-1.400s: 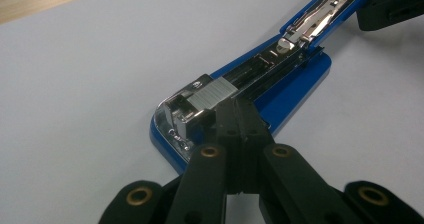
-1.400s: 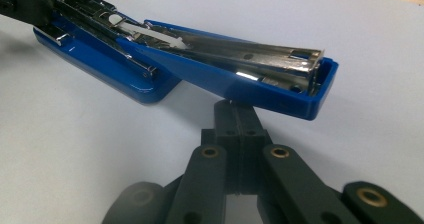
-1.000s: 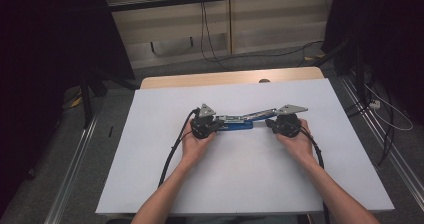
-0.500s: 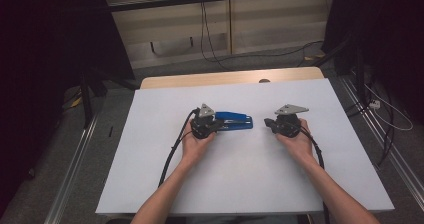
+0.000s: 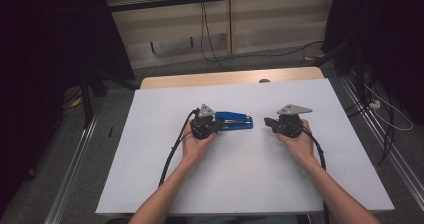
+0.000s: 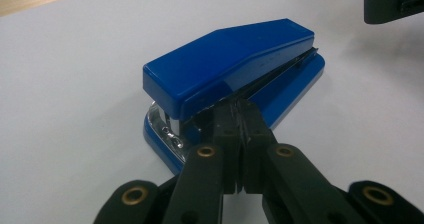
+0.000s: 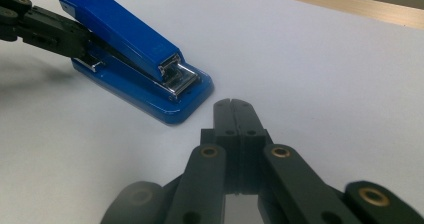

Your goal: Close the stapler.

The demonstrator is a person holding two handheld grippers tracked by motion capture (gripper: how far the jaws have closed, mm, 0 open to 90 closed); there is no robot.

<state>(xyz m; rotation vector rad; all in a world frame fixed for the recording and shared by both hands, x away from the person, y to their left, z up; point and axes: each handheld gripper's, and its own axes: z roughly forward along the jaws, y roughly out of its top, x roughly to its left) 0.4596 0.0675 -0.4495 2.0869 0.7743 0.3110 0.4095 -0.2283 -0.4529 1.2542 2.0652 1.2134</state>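
Observation:
A blue stapler lies closed on the white table top, with its mouth toward my right gripper. My left gripper is shut. In the left gripper view its tips press together against the stapler at the hinge end, by the gap between lid and base. My right gripper is also shut, with nothing between its jaws. In the right gripper view its tips stand a short way from the stapler's metal mouth. The left gripper reaches in from the far side.
A wooden strip borders the table's far edge. Beyond it are a pale panel wall and cables on the floor. Metal rails run along both sides of the table. Each gripper trails a black cable toward the near edge.
A second ago a long bluish-grey bar stretched from the stapler across to the right gripper. Now the stapler lies closed, with a gap between it and the right gripper. Both hands kept still.

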